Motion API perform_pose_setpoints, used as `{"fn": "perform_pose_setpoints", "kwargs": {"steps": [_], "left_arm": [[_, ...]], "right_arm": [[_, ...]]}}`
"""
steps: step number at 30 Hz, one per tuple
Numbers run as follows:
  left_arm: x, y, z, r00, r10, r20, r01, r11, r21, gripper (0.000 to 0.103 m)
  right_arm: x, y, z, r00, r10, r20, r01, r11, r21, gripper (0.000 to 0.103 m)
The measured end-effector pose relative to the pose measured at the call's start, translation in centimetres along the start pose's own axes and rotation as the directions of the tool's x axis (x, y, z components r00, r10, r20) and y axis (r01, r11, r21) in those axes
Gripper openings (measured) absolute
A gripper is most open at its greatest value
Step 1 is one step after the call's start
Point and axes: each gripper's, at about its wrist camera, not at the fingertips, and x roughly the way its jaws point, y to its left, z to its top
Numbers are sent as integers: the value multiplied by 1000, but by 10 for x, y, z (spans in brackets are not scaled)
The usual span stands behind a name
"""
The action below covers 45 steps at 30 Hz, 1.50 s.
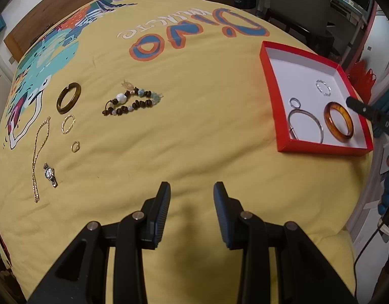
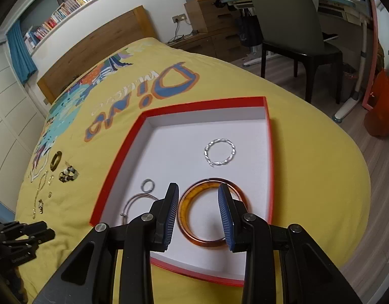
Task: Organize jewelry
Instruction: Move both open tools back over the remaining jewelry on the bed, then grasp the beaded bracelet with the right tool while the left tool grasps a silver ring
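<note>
A red box (image 1: pixel 267 71) with a white inside lies on the yellow bedspread at the right. It holds an amber bangle (image 1: pixel 339 121), a large silver hoop (image 1: pixel 305 126), a small silver ring (image 1: pixel 294 102) and a twisted silver ring (image 1: pixel 323 87). On the spread at the left lie a dark brown bangle (image 1: pixel 68 98), a beaded bracelet (image 1: pixel 131 101), a gold chain (image 1: pixel 38 152), two gold rings (image 1: pixel 68 124) and a watch (image 1: pixel 50 174). My left gripper (image 1: pixel 191 190) is open and empty above the spread. My right gripper (image 2: pixel 198 190) is open over the amber bangle (image 2: pixel 189 225) in the box (image 2: pixel 113 177).
The bed's wooden headboard (image 2: pixel 93 50) is at the far end. A grey chair (image 2: pixel 290 25) and a desk stand on the wood floor to the right. An orange bag (image 2: pixel 381 106) sits by the bed's right side. My left gripper's body (image 2: pixel 19 238) shows at the lower left.
</note>
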Motion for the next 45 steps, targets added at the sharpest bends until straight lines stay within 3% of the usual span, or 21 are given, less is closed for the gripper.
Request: {"fn": "perform_pose_setpoints", "kwargs": {"steps": [9,26,30,37,45], "left_arm": [[7,20,-2,1000,10,-7,-10,1000,-16,34],[16,136,-30,996,81,-36,-87,977,-193,34],[21,165,-25,998,52,-30,-58,966,-254,34],[36,189,-2,1000,-5,-1,4,949,-316,34],[63,198,26,999,21,-40,-32,952,-305,34]], "right_arm": [[2,51,3,995,104,-7,-104,993,-61,33],[39,165,-17,951,272,-147,-300,928,-223,33],[57,190,-17,938,290,-191,-333,905,-265,39],[95,229,-10,922,306,-237,-371,873,-316,40],[133,256,10,921,299,-250,-372,864,-338,40]]}}
